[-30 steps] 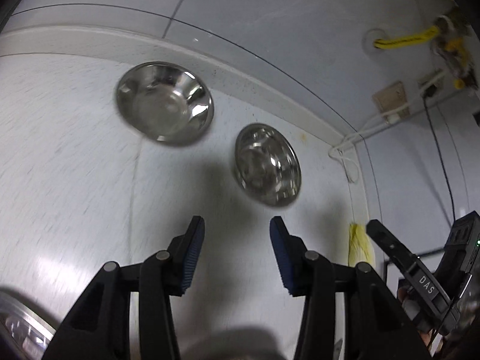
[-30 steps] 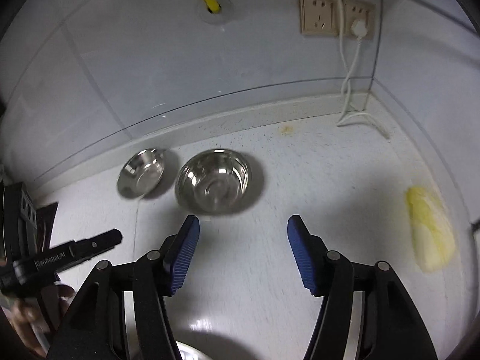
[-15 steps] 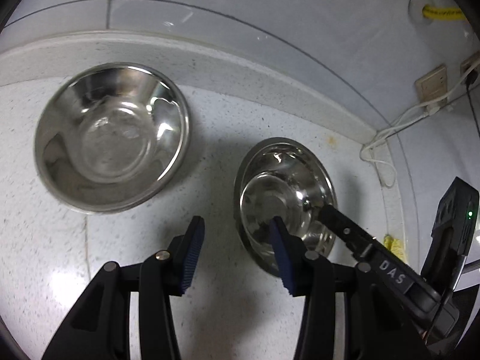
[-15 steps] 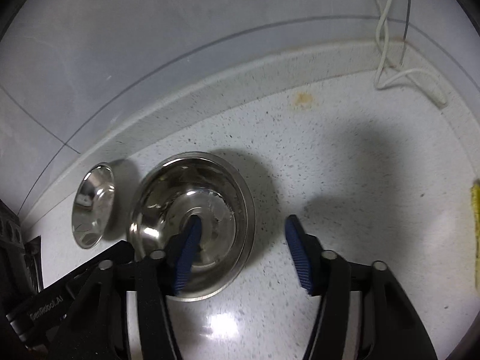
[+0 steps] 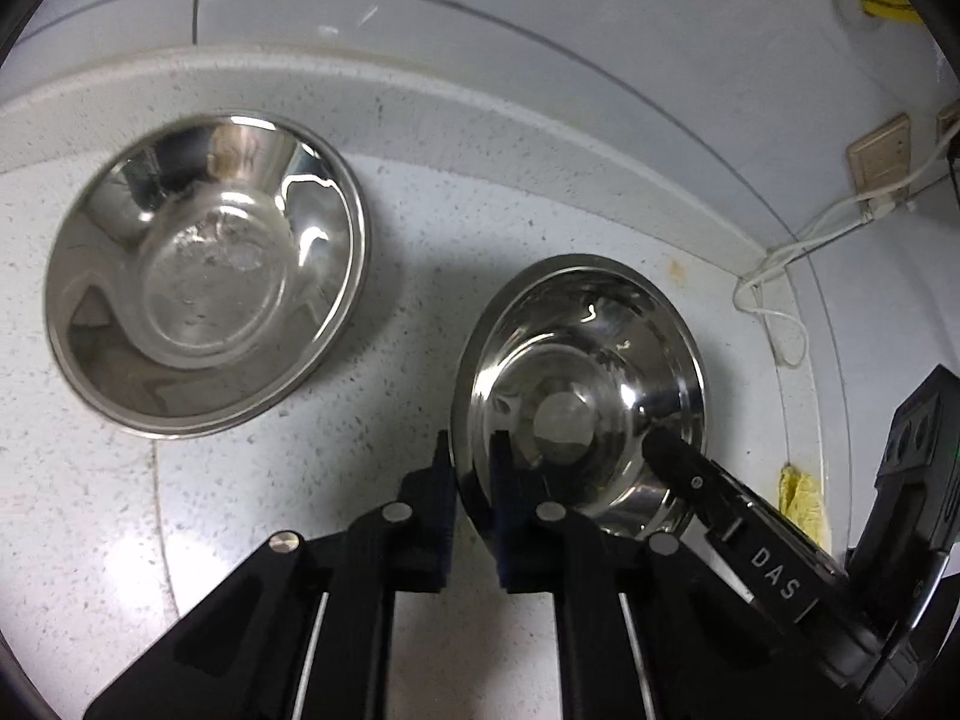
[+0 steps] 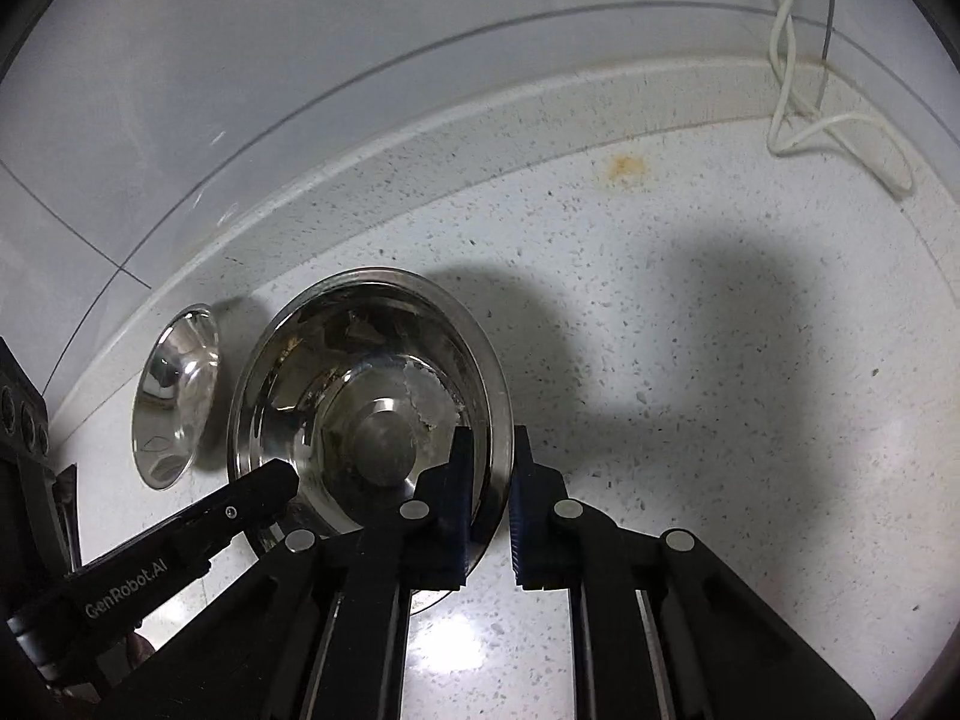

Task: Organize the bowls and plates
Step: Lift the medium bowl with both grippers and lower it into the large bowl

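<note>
A deep steel bowl (image 5: 576, 402) sits on the speckled white counter (image 5: 78, 516); it also shows in the right wrist view (image 6: 366, 396). My left gripper (image 5: 471, 480) is shut on its left rim, one finger inside and one outside. My right gripper (image 6: 489, 480) is shut on its right rim in the same way. A wider, shallower steel bowl (image 5: 204, 312) rests on the counter to the left, apart from the held one; in the right wrist view this shallow bowl (image 6: 174, 396) sits at the far left.
A raised counter lip (image 5: 420, 114) and tiled wall run behind the bowls. A white cable (image 6: 804, 120) lies at the back right corner below a wall socket (image 5: 879, 156). A yellow vegetable piece (image 5: 801, 498) lies to the right.
Both grippers moved in onto the deep bowl and closed on opposite sides of its rim. They were open half a second ago.
</note>
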Demonstrator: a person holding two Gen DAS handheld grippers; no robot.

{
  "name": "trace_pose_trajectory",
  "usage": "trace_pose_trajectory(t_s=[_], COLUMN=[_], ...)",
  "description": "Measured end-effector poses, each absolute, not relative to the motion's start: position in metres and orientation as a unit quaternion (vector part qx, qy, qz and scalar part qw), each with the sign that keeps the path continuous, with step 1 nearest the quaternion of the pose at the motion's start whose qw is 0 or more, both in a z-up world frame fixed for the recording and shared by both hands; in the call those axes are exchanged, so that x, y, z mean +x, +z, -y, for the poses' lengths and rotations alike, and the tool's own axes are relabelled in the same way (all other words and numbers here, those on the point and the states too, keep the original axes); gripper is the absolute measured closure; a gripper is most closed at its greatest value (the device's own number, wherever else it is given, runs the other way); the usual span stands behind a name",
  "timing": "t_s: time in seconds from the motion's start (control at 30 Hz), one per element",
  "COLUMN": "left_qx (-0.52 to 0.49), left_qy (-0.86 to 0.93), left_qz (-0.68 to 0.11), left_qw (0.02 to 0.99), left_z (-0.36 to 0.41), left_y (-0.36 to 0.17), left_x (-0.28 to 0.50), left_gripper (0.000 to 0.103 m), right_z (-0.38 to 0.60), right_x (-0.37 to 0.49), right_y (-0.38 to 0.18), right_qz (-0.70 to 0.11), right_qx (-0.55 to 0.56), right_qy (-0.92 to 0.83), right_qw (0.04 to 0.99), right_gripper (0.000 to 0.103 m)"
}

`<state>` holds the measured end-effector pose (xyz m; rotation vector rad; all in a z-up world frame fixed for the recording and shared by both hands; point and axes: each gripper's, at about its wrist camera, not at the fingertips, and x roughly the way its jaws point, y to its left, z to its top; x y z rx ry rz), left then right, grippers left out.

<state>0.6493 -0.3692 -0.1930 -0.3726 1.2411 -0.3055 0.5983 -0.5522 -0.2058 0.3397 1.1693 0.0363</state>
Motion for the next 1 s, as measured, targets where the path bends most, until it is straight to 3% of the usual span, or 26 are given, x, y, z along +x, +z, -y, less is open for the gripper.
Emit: trace_pose_trajectory(t_s=[0.23,0.77,1.0], left_qx=[-0.18,-0.194,-0.209], left_qy=[-0.143,-0.165,-0.186], left_qz=[-0.536,-0.447,-0.437], left_qw=[0.812,0.858,0.855], left_z=[0.361,0.317,0.296], left_y=[-0.133,0.04,0.072], left_x=[0.624,0.503,0.426], left_gripper=[0.094,0.094,0.093], right_z=[0.552,0.53,0.518], right_x=[0.579,0.481,0.409], right_y=[-0.155,0.018,0.063], right_qz=[-0.516,-0.415,-0.395], right_qx=[0.164,0.147,0.128], right_qy=[0.022,0.036,0.044], right_qw=[0.841,0.897,0.909], right_gripper=[0.094,0.094,0.095])
